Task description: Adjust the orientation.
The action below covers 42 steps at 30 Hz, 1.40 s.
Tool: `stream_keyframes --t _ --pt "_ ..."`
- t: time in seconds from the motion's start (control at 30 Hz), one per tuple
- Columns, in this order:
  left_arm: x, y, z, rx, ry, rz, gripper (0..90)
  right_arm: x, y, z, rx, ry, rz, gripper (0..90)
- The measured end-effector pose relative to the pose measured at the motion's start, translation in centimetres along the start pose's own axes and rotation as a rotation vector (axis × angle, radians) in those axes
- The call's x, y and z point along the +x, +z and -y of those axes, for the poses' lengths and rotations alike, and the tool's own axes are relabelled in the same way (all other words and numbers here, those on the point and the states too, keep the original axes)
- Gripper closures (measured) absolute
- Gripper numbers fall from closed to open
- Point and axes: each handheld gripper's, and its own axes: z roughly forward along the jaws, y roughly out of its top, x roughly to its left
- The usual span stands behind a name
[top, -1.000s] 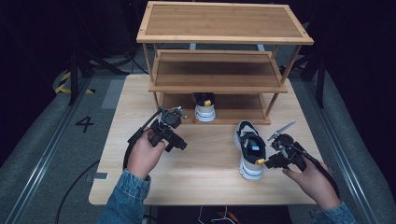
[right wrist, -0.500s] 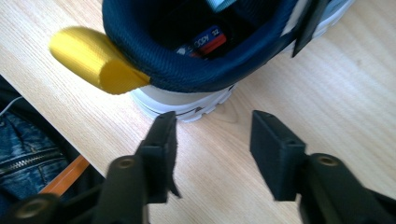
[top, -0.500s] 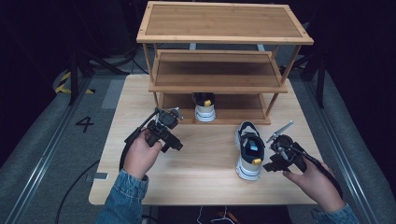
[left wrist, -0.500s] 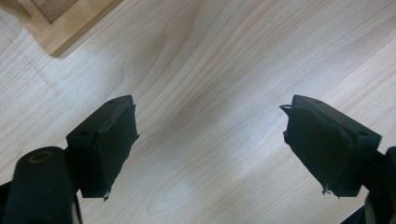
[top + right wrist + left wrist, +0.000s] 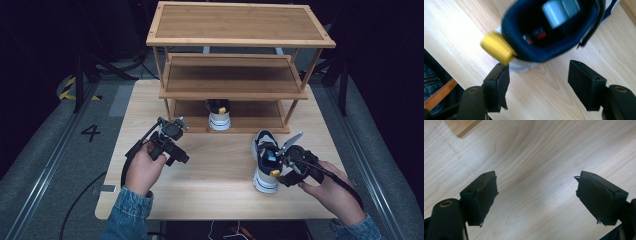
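Observation:
A white and navy sneaker (image 5: 263, 161) with a yellow heel tab (image 5: 497, 48) lies on the wooden table (image 5: 220, 180), toe toward the rack. My right gripper (image 5: 278, 173) is open right at its heel; in the right gripper view the gripper (image 5: 540, 75) has its jaws apart just short of the heel, left fingertip (image 5: 502, 75) under the yellow tab. A matching sneaker (image 5: 219, 115) stands on the bottom shelf of the rack (image 5: 235, 92). My left gripper (image 5: 181, 157) hovers open over bare table; in the left gripper view the gripper (image 5: 536, 195) holds nothing.
The three-shelf wooden rack takes up the back half of the table; one corner of it (image 5: 461, 126) is close to the left gripper. Its top shelf (image 5: 240, 22) and middle shelf (image 5: 230, 75) are bare. Dark floor and rails surround the table.
My right gripper has drawn in closer to the sneaker's heel, and the sneaker has shifted slightly left. The left hand has drifted a little left and toward the person.

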Motion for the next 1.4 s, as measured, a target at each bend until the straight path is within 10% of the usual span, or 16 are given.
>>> stream_keyframes --t 0.43,0.87,1.4 --pt "1.0 -0.3 2.3 0.012 -0.056 -0.012 17.0 0.3 1.2 -2.1 -0.016 -0.051 -0.042 33.7" --pt "1.6 -0.5 4.0 0.017 -0.093 -0.017 16.9 0.0 3.3 -3.7 0.062 -0.036 -0.187 54.2" --pt "1.9 -0.7 4.3 0.004 -0.112 -0.011 17.1 0.2 3.1 -4.1 0.075 -0.093 -0.23 69.2"
